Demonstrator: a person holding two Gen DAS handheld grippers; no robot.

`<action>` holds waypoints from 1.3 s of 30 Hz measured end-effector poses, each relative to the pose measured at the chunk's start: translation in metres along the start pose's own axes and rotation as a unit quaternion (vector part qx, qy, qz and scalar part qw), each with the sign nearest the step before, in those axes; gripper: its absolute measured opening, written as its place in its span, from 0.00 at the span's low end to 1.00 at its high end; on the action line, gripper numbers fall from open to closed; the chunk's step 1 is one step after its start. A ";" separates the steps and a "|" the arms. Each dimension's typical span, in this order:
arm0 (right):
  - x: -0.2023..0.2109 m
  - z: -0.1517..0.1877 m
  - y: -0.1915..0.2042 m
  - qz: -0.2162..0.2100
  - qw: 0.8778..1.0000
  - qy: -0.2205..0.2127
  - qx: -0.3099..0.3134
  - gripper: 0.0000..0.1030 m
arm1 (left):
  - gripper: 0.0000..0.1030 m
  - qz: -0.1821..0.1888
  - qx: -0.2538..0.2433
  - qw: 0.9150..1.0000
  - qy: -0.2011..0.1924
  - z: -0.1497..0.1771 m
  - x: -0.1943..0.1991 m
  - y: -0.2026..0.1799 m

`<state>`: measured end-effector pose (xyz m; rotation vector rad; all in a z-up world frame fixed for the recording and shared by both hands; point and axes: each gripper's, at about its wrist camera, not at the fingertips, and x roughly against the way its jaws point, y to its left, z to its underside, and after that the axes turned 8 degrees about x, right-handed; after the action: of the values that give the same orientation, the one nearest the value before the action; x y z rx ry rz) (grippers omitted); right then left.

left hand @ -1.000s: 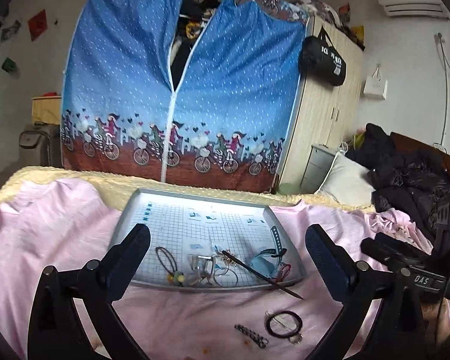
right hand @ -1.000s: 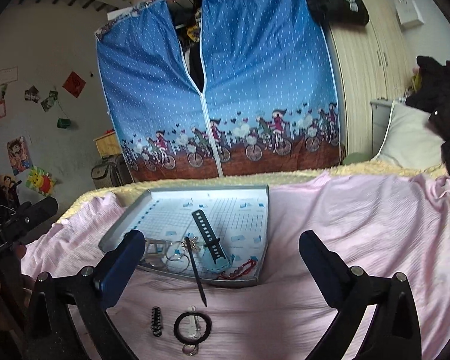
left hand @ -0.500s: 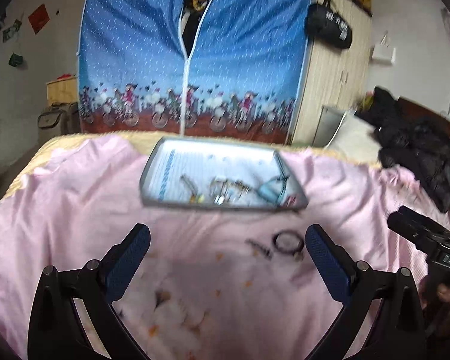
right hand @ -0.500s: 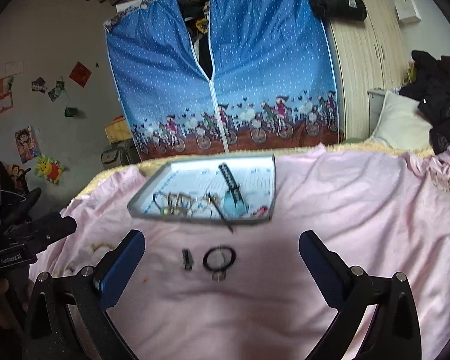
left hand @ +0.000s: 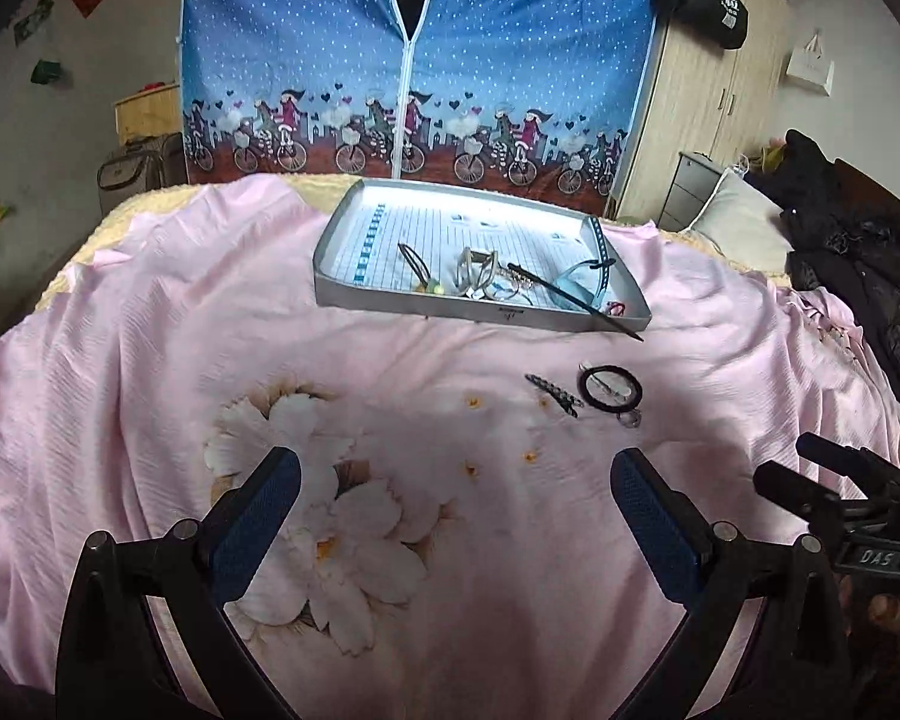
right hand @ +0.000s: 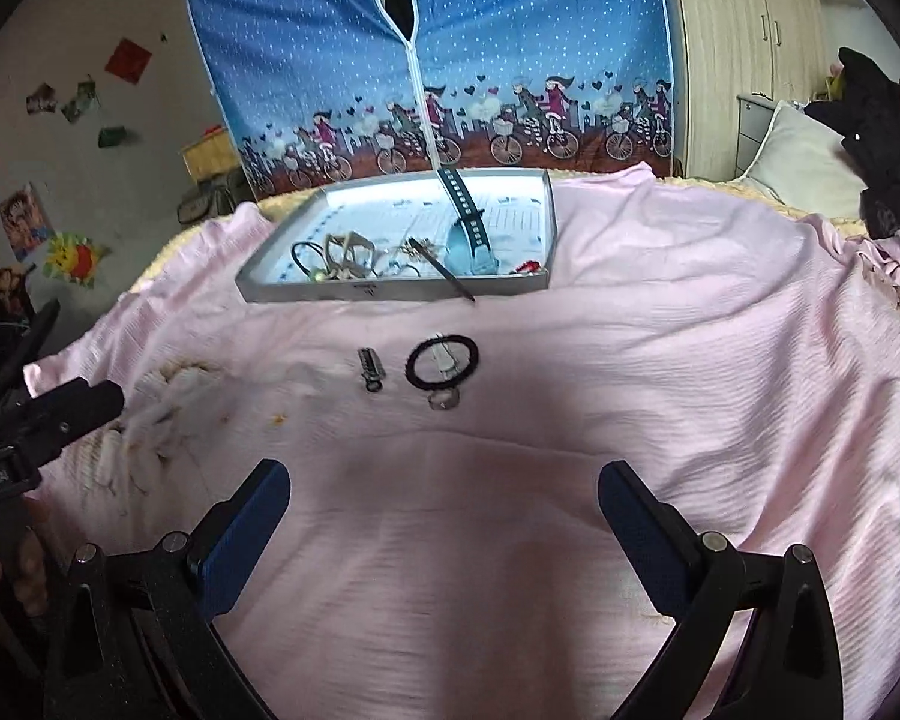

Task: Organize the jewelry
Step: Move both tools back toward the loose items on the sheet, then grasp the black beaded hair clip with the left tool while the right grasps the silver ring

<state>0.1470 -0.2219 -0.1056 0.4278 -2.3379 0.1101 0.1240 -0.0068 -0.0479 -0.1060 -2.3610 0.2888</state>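
Item: grey rectangular tray (left hand: 390, 299) of tangled jewellery (pieces indistinct); right tool (left hand: 840, 501) marked "DAS", left tool (left hand: 453, 504) likewise spread, empty.

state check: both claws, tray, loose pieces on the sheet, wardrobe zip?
left claw: open, empty, above the sheet
right claw: open, empty, above the sheet
tray: upright on the bed, holding jewelry
black stick: lying over the tray's near rim, tip overhanging the sheet
black hair tie: flat on the sheet, outside the tray
hair clip: flat on the sheet, beside the hair tie
wardrobe zip: partly open at the top
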 end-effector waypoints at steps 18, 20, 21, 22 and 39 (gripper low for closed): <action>-0.018 -0.008 -0.026 -0.005 0.999 0.030 -0.046 1.00 | 0.98 0.009 0.017 0.997 0.071 -0.016 -0.037 0.010; -0.024 -0.016 -0.037 -0.008 0.998 0.035 -0.049 1.00 | 0.98 0.010 0.000 0.997 0.080 -0.023 -0.046 0.006; -0.027 -0.018 -0.041 -0.009 0.998 0.037 -0.051 1.00 | 0.98 0.013 -0.005 0.996 0.084 -0.025 -0.050 0.005; -0.031 -0.021 -0.047 -0.014 0.998 0.040 -0.052 1.00 | 0.98 0.019 -0.010 0.996 0.092 -0.027 -0.055 0.003; -0.100 -0.026 -0.031 -0.061 0.986 0.125 0.087 0.50 | 0.56 0.134 -0.001 0.977 0.167 -0.042 -0.131 -0.014</action>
<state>0.2416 -0.2183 -0.1577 0.6063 -2.0568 0.2939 0.2474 -0.0341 -0.1038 -0.4427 -2.0111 0.3667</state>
